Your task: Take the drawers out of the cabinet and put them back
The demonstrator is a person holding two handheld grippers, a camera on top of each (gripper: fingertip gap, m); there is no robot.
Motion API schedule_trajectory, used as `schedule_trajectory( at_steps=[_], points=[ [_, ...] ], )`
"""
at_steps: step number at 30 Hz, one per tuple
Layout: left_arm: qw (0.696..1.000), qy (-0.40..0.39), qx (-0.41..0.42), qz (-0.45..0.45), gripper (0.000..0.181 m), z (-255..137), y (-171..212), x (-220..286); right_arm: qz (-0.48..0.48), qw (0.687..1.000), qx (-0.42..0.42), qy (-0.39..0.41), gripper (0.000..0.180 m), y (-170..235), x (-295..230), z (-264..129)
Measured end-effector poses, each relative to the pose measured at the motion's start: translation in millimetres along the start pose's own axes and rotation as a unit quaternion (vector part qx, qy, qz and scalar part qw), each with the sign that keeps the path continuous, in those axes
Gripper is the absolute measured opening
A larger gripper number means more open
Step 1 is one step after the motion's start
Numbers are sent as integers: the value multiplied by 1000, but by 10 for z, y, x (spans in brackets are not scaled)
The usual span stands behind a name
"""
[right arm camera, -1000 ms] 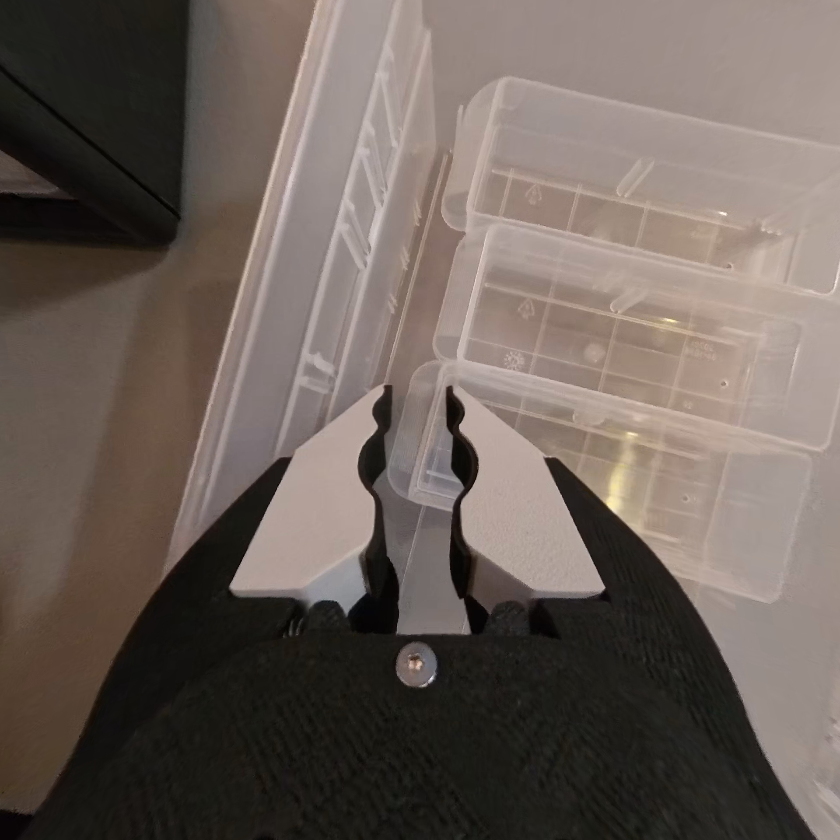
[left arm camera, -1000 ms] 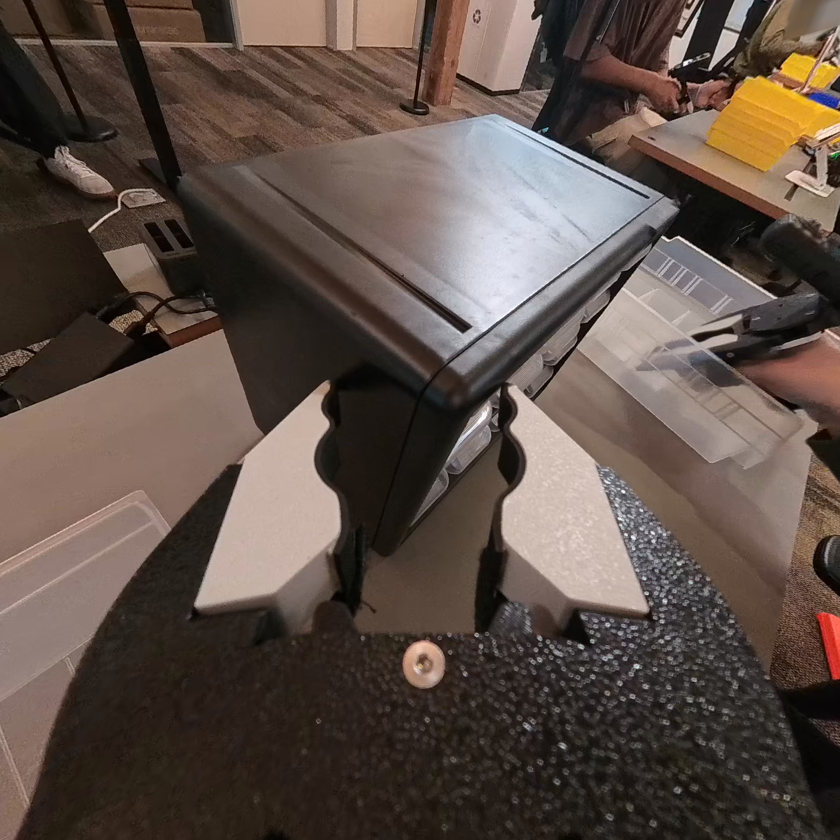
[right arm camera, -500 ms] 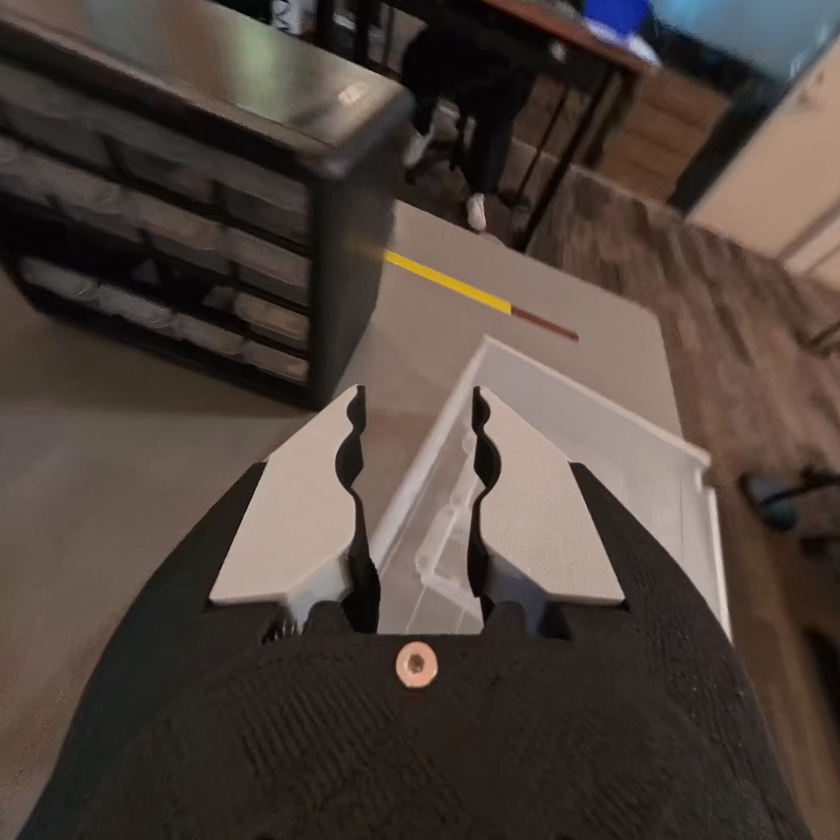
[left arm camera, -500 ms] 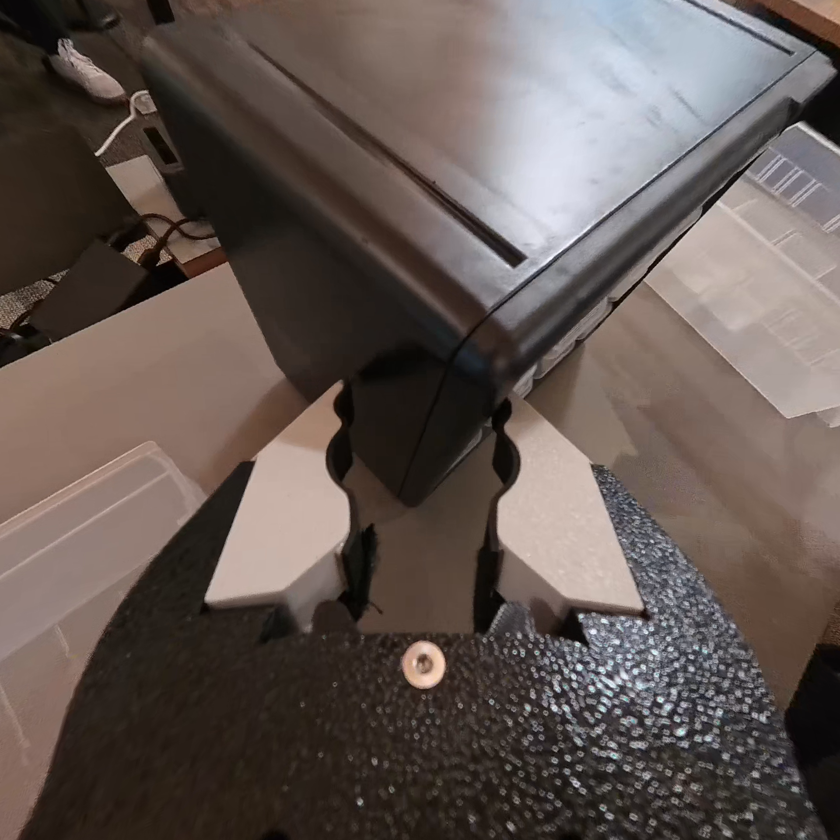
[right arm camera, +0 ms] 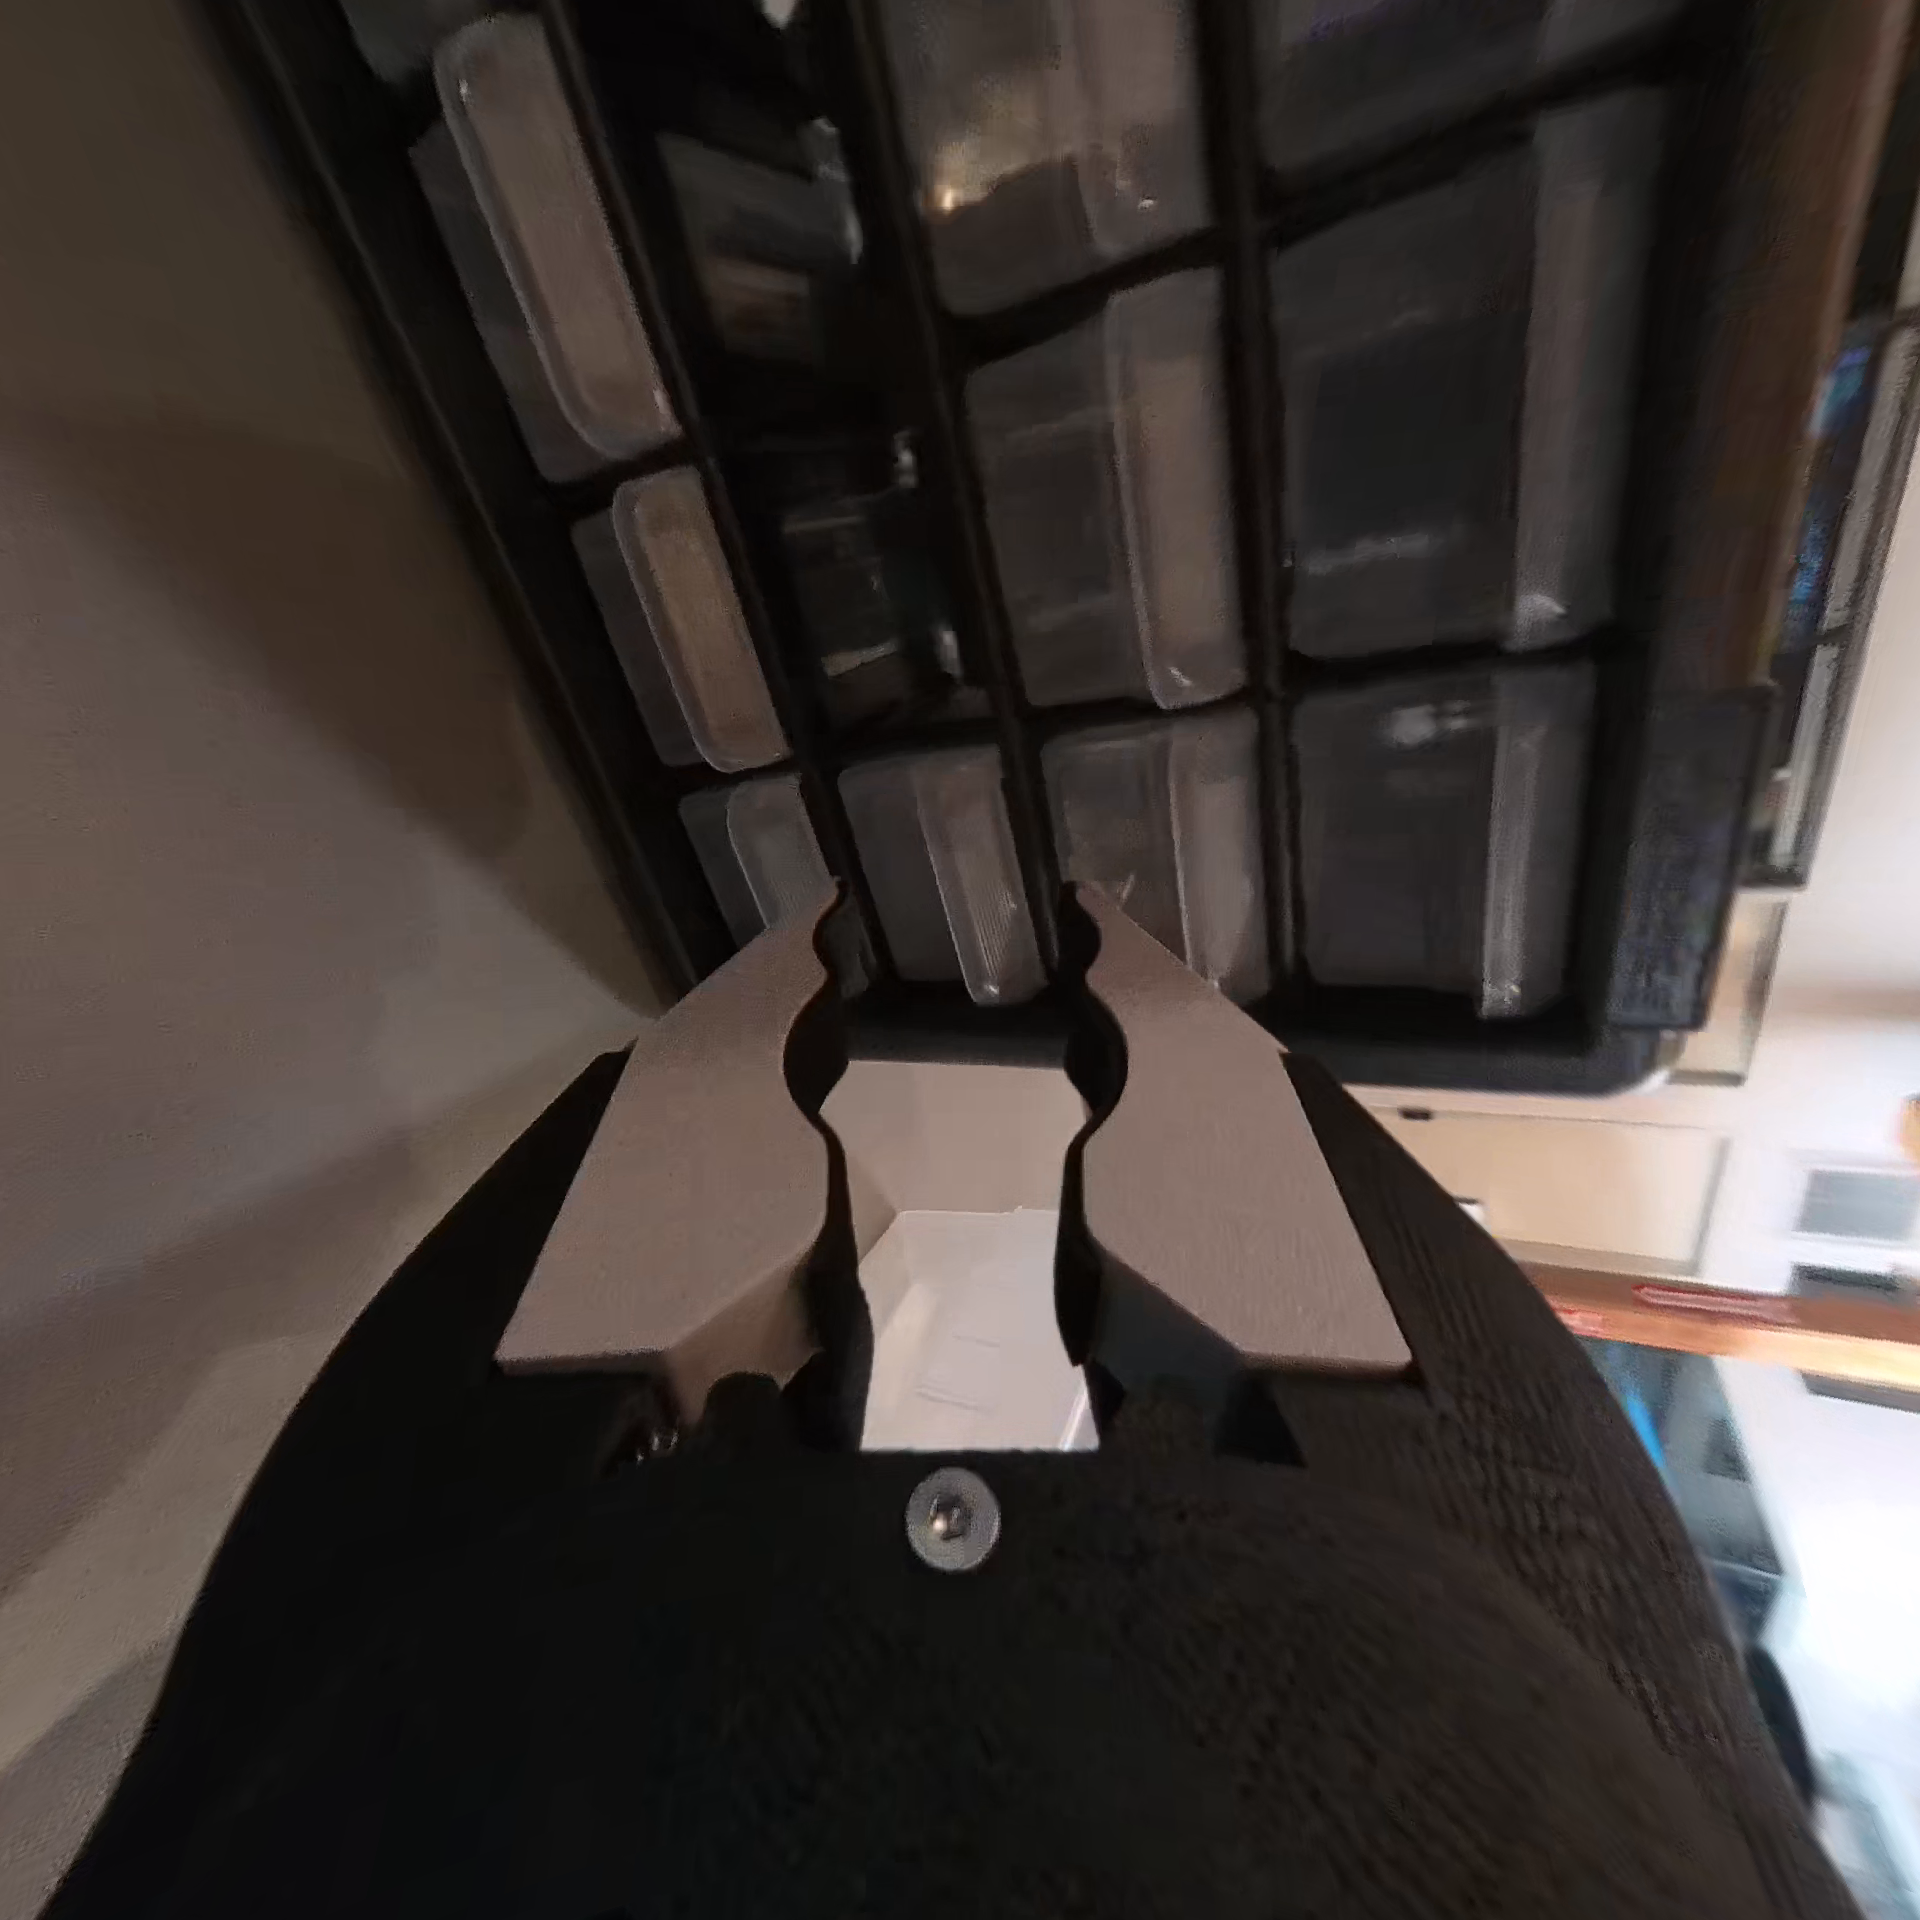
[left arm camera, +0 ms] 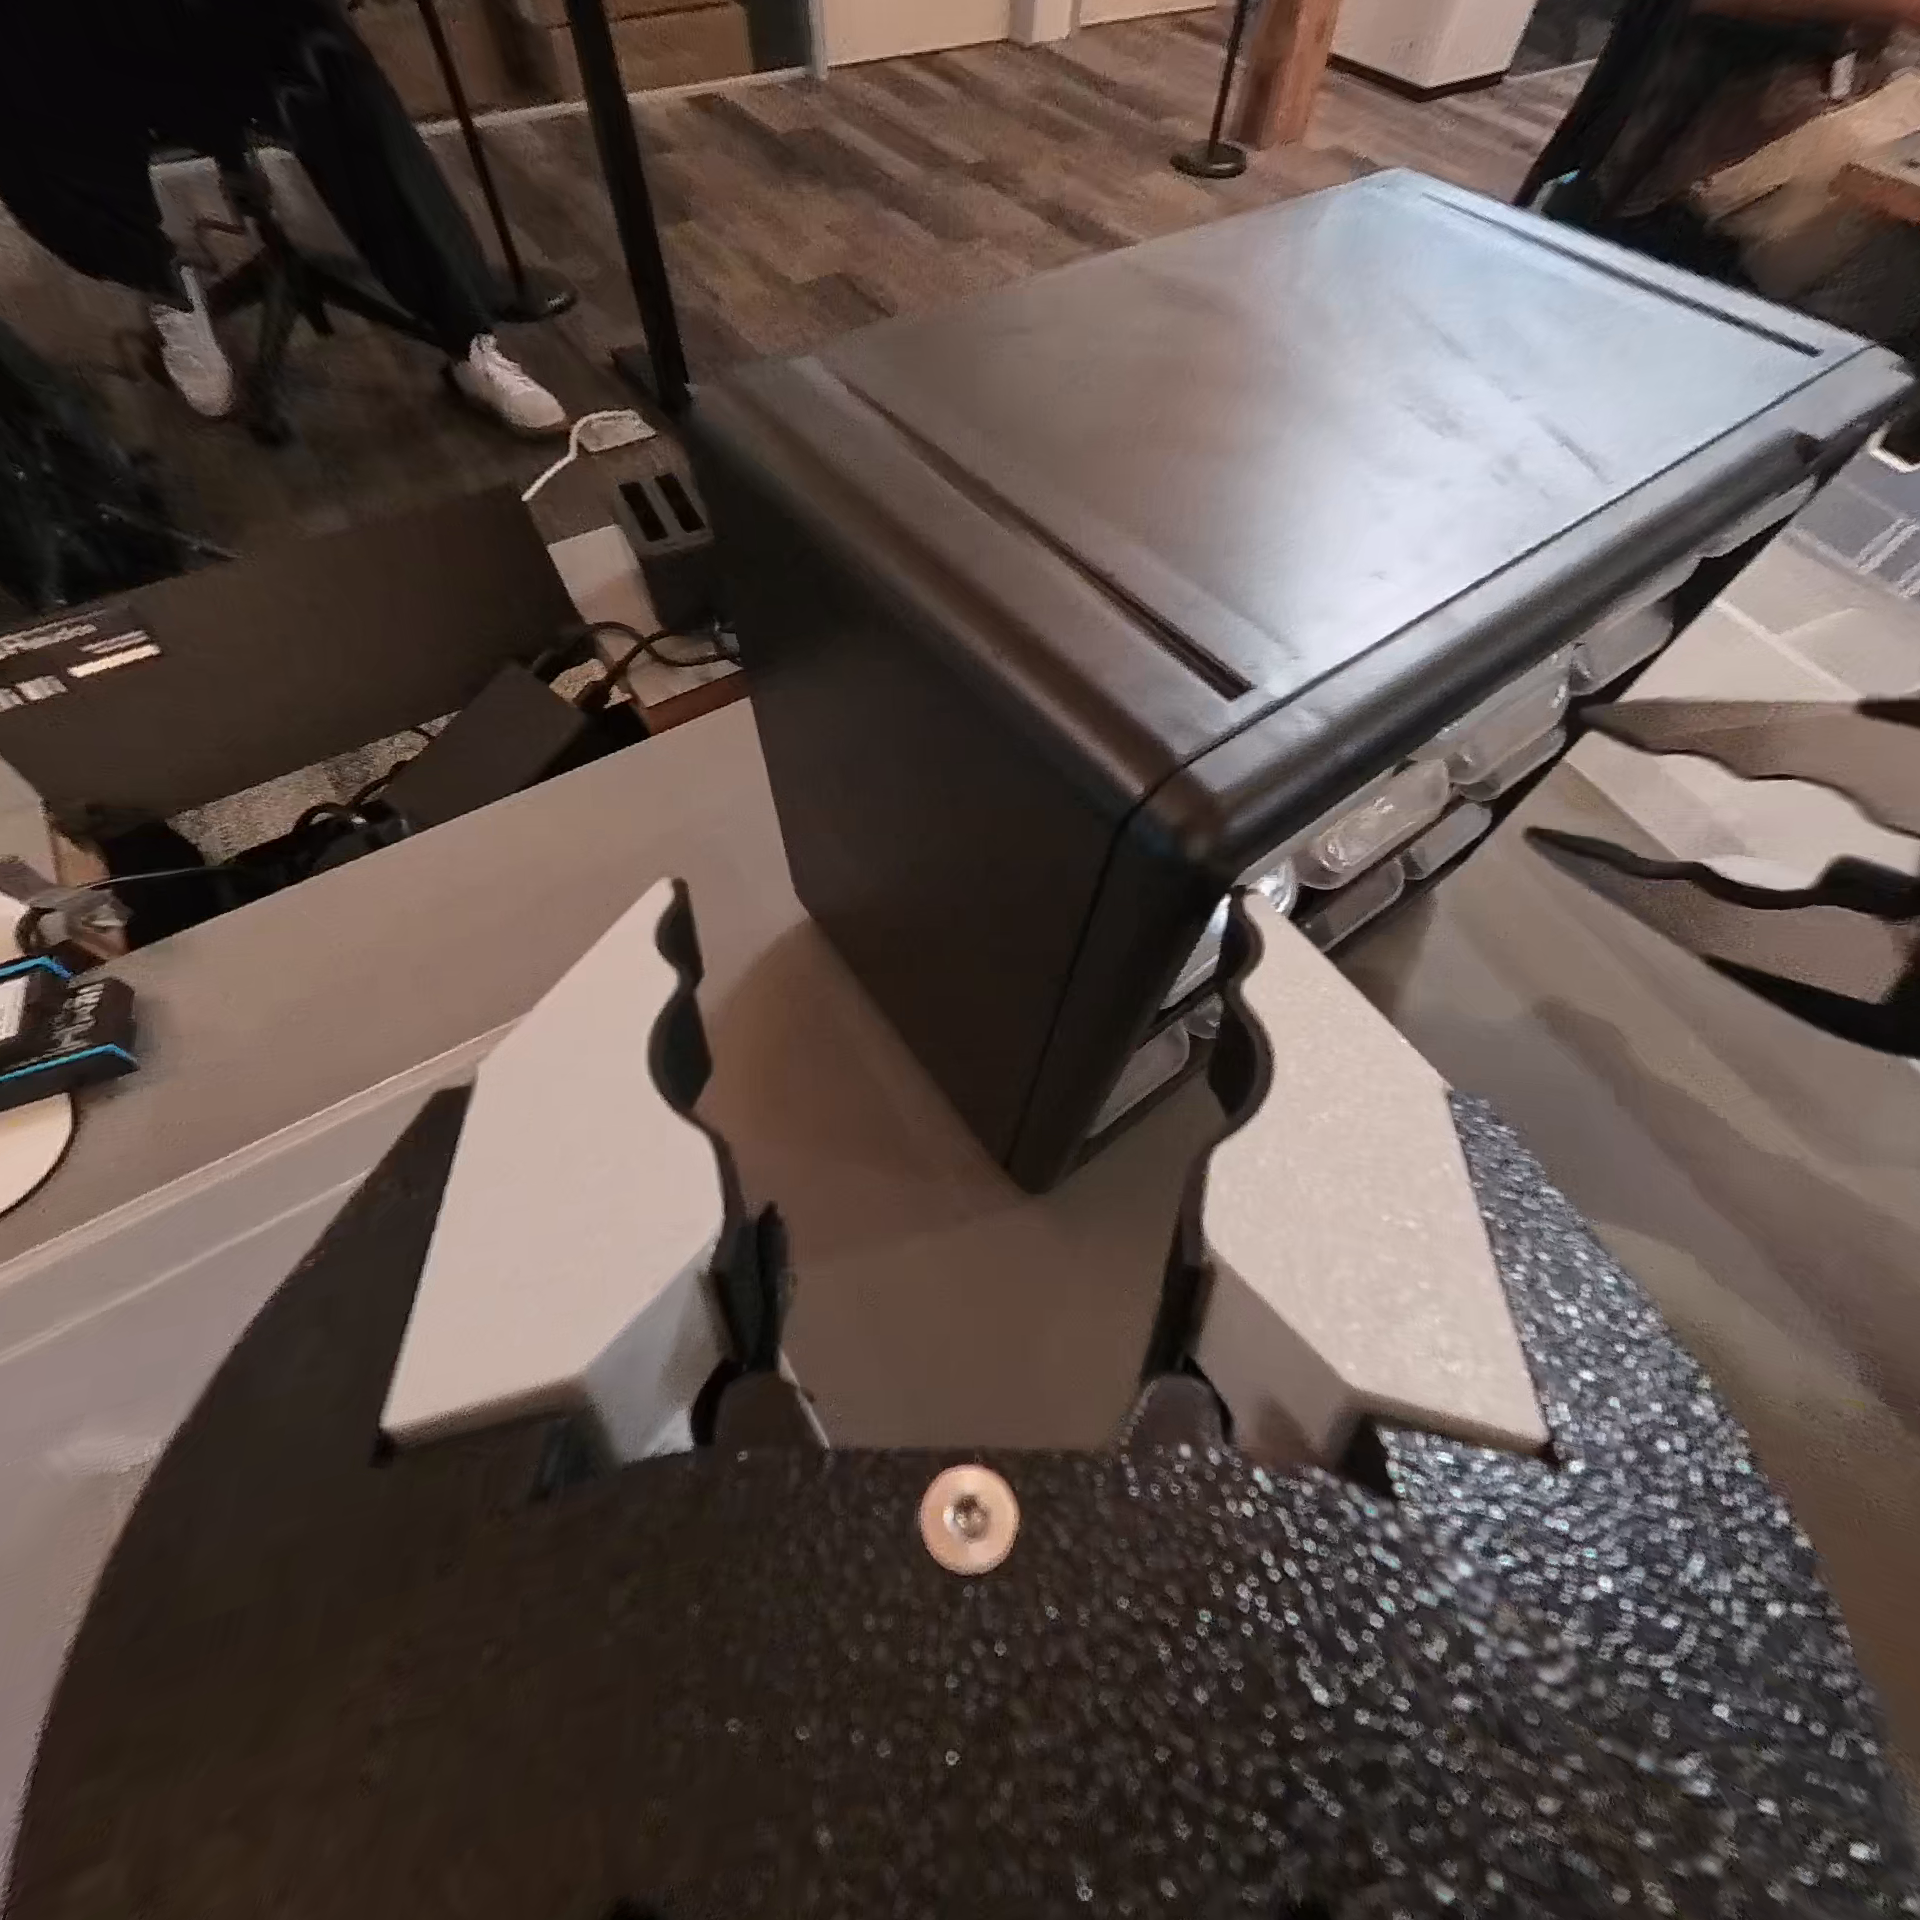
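Note:
The black cabinet (left arm camera: pixel 1247 540) stands on the grey table (left arm camera: pixel 364 935). My left gripper (left arm camera: pixel 956 914) is open wide and empty. Its fingers straddle the cabinet's near bottom corner without touching it. The right wrist view is rolled sideways and shows the cabinet front (right arm camera: pixel 1257 520) with several clear drawers (right arm camera: pixel 1434 810) and two empty slots (right arm camera: pixel 862 582). My right gripper (right arm camera: pixel 954 904) is open, with its tips on either side of one clear drawer's handle (right arm camera: pixel 977 883) in the end row. Its fingers (left arm camera: pixel 1714 738) also show at the right edge of the left wrist view.
A clear bin's rim (left arm camera: pixel 208 1195) lies left of my left gripper. A white bin (right arm camera: pixel 966 1330) shows through the right gripper's gap. A black device (left arm camera: pixel 52 1039) sits at the table's left edge. People's legs (left arm camera: pixel 436 208), stands and a power strip (left arm camera: pixel 665 509) are behind the table.
My right gripper let go of the drawer in the bin, swung over to the cabinet front and rolled sideways. My left gripper opened wider and drew back from the cabinet corner.

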State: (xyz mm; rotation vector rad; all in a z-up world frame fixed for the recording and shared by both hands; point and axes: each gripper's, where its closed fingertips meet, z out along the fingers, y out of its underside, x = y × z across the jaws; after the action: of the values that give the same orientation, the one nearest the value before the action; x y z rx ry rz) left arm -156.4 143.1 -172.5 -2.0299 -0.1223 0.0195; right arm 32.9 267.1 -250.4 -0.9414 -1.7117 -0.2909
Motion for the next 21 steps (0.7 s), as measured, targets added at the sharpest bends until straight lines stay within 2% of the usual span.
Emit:
schedule_trajectory(
  at_steps=[3,6,8,11,15,18,21],
  points=[
    [1000,10,0,3,89,-30,5,41,-40,999,-8,16,38,1,-56,75],
    [1000,15,7,20,87,-138,-28,117,-68,997,-18,39,38,27,-68,121],
    [998,21,37,44,85,-208,-134,184,-81,995,-21,56,34,39,-61,140],
    [994,50,95,36,65,-253,-338,300,-100,990,-29,90,29,46,-7,146],
    [995,50,86,28,54,-155,-323,304,-118,985,-35,121,25,58,53,157],
    [995,59,74,20,58,-85,-283,322,-130,982,-31,136,17,52,85,154],
    [994,71,76,15,57,-65,-288,346,-131,980,-30,144,17,52,91,154]
  ],
)
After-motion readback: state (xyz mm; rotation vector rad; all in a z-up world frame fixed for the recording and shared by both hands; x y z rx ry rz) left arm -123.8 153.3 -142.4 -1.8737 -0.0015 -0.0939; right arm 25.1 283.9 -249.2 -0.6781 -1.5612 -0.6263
